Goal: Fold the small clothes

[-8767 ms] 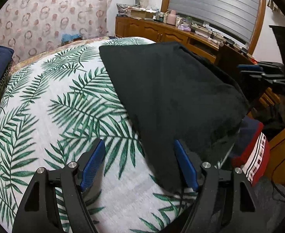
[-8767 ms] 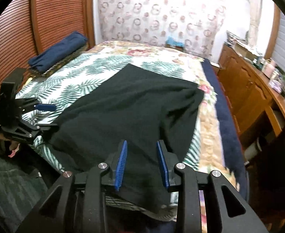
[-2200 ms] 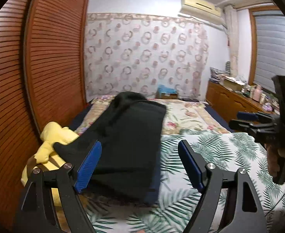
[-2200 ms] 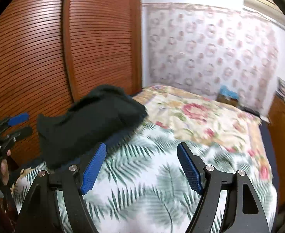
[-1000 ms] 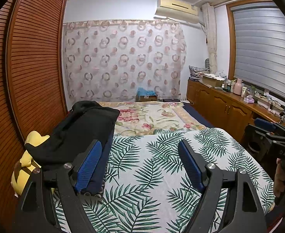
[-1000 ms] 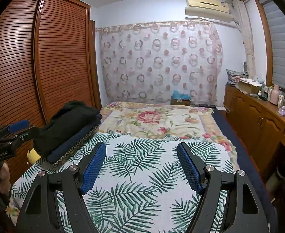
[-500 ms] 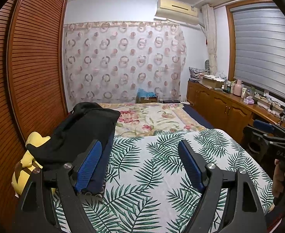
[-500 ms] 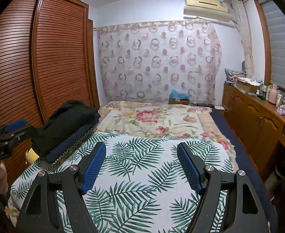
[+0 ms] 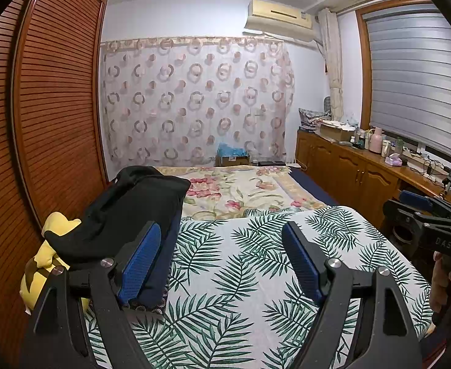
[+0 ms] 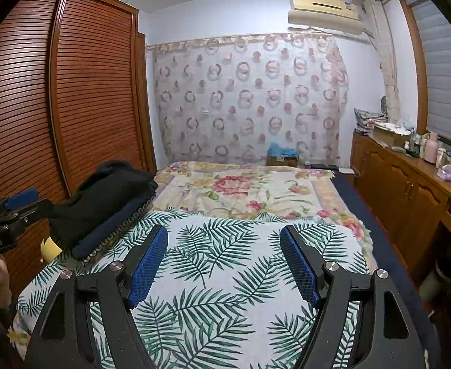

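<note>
A folded black garment (image 9: 127, 212) lies on a navy folded item (image 9: 164, 246) at the bed's left side, next to the wardrobe; it also shows in the right wrist view (image 10: 102, 196). My left gripper (image 9: 222, 264) is open and empty, held above the palm-leaf sheet (image 9: 240, 261), to the right of the garment. My right gripper (image 10: 223, 264) is open and empty over the same sheet (image 10: 219, 246). The right gripper shows at the right edge of the left wrist view (image 9: 425, 215), and the left gripper at the left edge of the right wrist view (image 10: 13, 209).
A yellow item (image 9: 53, 246) lies under the pile by the slatted wardrobe (image 9: 41, 123). A floral cover (image 10: 240, 190) covers the far half of the bed. A wooden cabinet (image 9: 363, 172) with bottles runs along the right wall. A curtain (image 10: 247, 101) hangs behind.
Over the last second both grippers have barely moved. Earlier, the black garment lay spread on the palm-leaf sheet; it now rests folded on the pile at the left.
</note>
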The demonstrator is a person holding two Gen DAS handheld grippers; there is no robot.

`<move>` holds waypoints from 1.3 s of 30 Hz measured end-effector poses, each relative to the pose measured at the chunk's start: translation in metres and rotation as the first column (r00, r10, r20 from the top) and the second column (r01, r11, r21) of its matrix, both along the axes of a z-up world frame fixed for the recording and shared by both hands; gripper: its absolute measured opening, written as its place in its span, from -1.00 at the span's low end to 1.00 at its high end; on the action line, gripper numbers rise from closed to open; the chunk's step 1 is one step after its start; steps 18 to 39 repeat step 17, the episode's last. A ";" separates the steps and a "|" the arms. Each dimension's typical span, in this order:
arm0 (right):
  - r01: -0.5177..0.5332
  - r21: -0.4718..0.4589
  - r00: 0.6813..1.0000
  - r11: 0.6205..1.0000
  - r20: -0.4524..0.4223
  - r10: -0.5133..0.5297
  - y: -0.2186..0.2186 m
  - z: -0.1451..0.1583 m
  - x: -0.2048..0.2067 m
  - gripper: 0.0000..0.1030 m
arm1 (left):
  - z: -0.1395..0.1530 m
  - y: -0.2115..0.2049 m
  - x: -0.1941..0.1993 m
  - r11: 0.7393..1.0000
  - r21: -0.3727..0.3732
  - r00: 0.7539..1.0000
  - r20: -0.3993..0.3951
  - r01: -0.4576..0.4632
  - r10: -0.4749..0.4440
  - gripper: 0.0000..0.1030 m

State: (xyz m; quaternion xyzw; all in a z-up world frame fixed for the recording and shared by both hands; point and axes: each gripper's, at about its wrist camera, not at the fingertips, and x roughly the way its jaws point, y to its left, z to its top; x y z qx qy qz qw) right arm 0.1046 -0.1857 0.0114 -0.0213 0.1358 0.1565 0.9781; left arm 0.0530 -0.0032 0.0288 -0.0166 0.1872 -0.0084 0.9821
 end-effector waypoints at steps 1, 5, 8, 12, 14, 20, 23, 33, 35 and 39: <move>-0.001 0.000 1.000 1.000 0.001 0.001 0.000 0.000 0.000 0.50 | 0.000 0.000 0.000 1.000 0.000 1.000 0.000 0.000 0.000 0.59; -0.002 0.000 1.000 1.000 0.001 0.002 -0.001 0.001 0.000 0.50 | 0.000 0.000 0.000 1.000 0.002 1.000 0.000 0.000 0.000 0.59; -0.003 0.001 1.000 1.000 0.002 0.003 -0.004 0.002 -0.001 0.50 | 0.000 0.000 0.000 1.000 -0.001 1.000 0.000 0.001 -0.001 0.59; -0.003 0.000 1.000 1.000 0.002 0.003 -0.004 0.002 -0.001 0.50 | 0.000 0.000 0.000 1.000 0.000 1.000 -0.001 0.000 0.000 0.59; -0.003 0.002 1.000 1.000 0.002 0.003 -0.005 0.002 -0.001 0.50 | 0.000 0.000 0.000 1.000 0.000 1.000 -0.001 0.000 0.000 0.59; -0.003 0.000 1.000 1.000 0.003 0.003 -0.005 0.002 -0.001 0.50 | 0.000 0.000 0.000 1.000 0.001 1.000 0.000 0.001 -0.001 0.59; -0.003 0.000 1.000 1.000 0.003 0.003 -0.005 0.002 -0.001 0.50 | 0.000 0.000 0.000 1.000 0.001 1.000 0.000 0.001 -0.001 0.59; -0.003 0.000 1.000 1.000 0.003 0.003 -0.005 0.002 -0.001 0.50 | 0.000 0.000 0.000 1.000 0.001 1.000 0.000 0.001 -0.001 0.59; -0.003 0.000 1.000 1.000 0.003 0.003 -0.005 0.002 -0.001 0.50 | 0.000 0.000 0.000 1.000 0.001 1.000 0.000 0.001 -0.001 0.59; -0.003 0.000 1.000 1.000 0.003 0.003 -0.005 0.002 -0.001 0.50 | 0.000 0.000 0.000 1.000 0.001 1.000 0.000 0.001 -0.001 0.59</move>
